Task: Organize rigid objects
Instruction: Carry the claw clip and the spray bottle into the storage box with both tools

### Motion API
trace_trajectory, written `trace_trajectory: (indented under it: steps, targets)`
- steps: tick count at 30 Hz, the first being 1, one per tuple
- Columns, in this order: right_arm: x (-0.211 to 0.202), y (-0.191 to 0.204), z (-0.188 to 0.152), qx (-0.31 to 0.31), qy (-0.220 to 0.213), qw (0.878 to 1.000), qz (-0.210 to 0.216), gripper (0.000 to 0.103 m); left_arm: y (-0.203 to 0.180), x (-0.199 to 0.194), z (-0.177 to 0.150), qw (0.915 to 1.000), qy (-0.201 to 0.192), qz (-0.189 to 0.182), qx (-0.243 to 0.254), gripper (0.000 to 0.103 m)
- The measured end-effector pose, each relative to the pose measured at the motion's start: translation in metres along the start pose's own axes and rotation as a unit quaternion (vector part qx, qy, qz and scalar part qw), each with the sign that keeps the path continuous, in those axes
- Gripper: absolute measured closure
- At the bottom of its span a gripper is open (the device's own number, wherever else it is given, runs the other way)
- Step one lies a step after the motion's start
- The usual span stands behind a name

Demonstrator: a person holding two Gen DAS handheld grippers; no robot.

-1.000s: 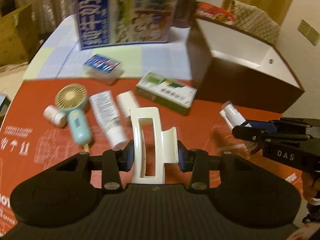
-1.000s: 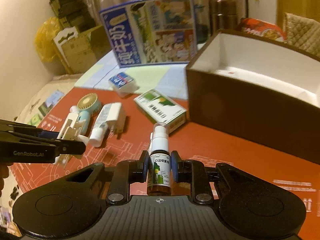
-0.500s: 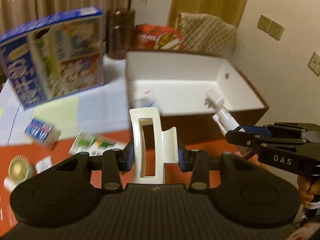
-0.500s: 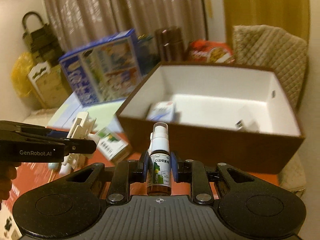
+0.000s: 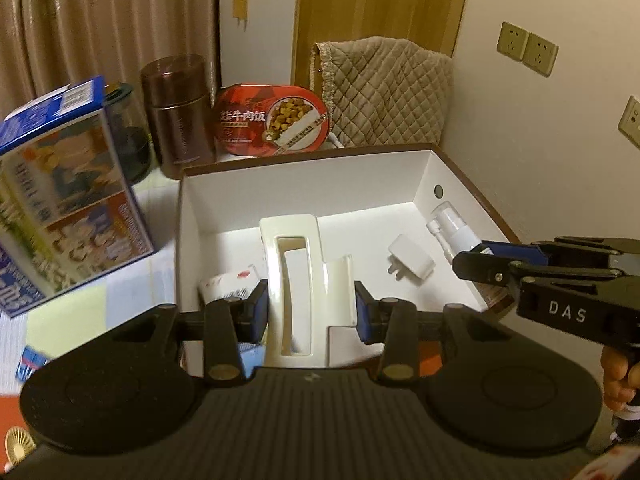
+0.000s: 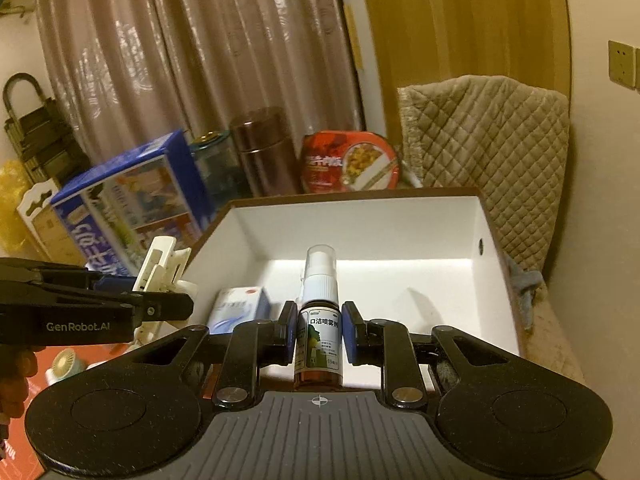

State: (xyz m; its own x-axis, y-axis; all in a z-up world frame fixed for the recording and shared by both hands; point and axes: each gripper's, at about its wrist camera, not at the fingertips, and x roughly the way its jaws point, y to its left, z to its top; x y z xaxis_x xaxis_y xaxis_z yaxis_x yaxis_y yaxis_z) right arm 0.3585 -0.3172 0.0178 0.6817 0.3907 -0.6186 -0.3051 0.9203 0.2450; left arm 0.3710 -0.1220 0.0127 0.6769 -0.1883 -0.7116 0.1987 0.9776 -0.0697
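My left gripper (image 5: 310,306) is shut on a white plastic hair clip (image 5: 300,256) and holds it over the near edge of a brown box with a white inside (image 5: 304,184). My right gripper (image 6: 319,338) is shut on a small brown spray bottle (image 6: 319,344) with a white nozzle, held over the box's (image 6: 400,216) near wall. In the left wrist view the right gripper (image 5: 496,258) and its bottle (image 5: 452,228) show at the right. In the right wrist view the left gripper (image 6: 160,304) and the clip (image 6: 160,264) show at the left. Inside the box lie a white plug adapter (image 5: 412,262) and a small white carton (image 6: 240,304).
A large blue milk carton box (image 5: 60,208) stands left of the brown box. A brown canister (image 5: 178,112), a red meal pack (image 5: 276,120) and a quilted cloth (image 5: 384,88) stand behind it. A small fan (image 6: 66,362) lies on the red table at the left.
Both grippers have moved forward and up from the red table to over the brown box, carrying the clip and the spray bottle. The box interior has come fully into view.
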Motion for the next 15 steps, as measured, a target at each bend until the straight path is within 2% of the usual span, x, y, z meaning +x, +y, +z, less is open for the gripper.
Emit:
trace_trajectory:
  steps: [6, 15]
  targets:
    - [0.025, -0.017, 0.002, 0.009, 0.02, 1.0, -0.012, 0.083, -0.01, 0.039, 0.01, 0.9995, 0.029, -0.004, 0.009, 0.066]
    - [0.065, -0.036, -0.007, 0.021, 0.069, 0.997, -0.029, 0.083, -0.008, 0.085, 0.005, 0.9964, 0.085, -0.008, 0.001, 0.066]
